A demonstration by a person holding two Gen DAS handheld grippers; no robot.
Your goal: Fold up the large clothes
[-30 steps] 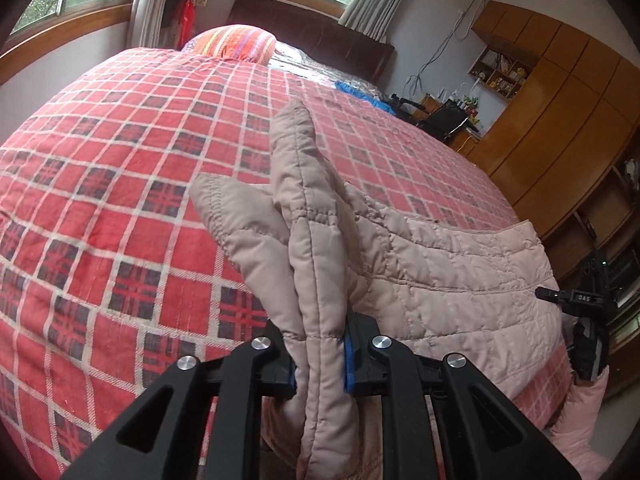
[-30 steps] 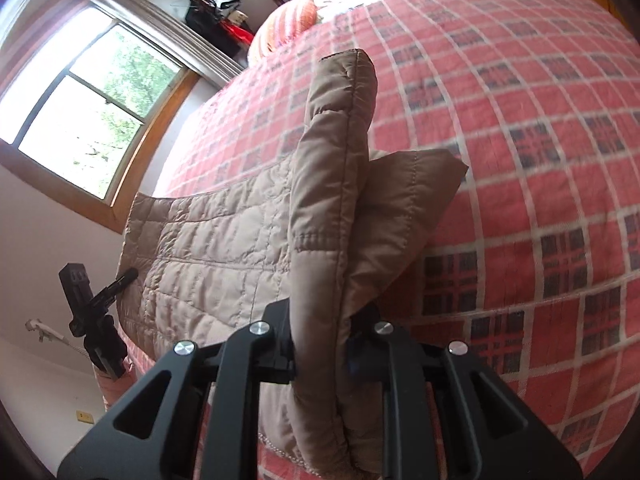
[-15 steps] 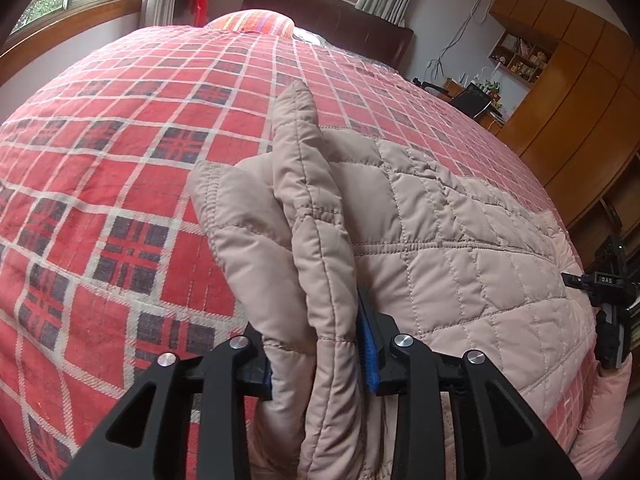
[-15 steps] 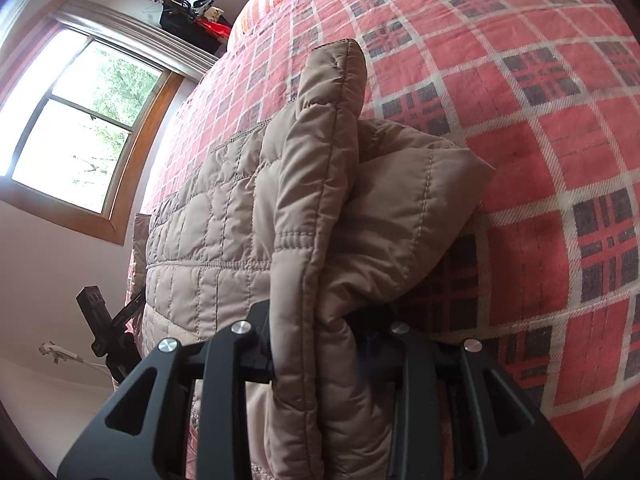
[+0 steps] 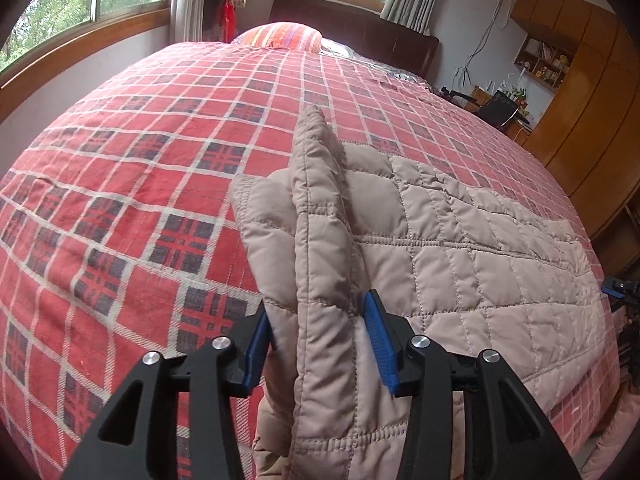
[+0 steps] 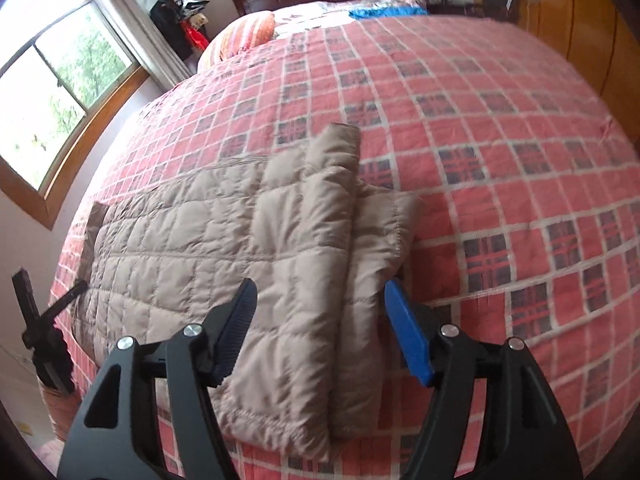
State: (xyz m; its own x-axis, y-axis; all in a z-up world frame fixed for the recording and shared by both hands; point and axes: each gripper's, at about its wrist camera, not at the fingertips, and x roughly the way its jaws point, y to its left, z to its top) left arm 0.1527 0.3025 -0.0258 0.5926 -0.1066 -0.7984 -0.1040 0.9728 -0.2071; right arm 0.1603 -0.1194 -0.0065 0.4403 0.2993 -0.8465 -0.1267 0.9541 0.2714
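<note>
Left wrist: left hand-held gripper now parted, jacket edge standing loose between its pads
Right wrist: right hand-held gripper wide apart, jacket corner dropped flat on bed
Change: both were clamped a moment ago; fold laid down, likely complete
Only right view: blue cloth by headboard

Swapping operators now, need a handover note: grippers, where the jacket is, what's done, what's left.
Left gripper: open, jaws apart, a ridge of jacket standing between them.
Right gripper: open, wide, jacket edge lying flat between the fingers.
Jacket: quilted beige, spread across the near end of the plaid bed, folded layers at both ends.
Done: one fold laid down and let go.
Left: clear both grippers, then probably fold again and smooth.
</note>
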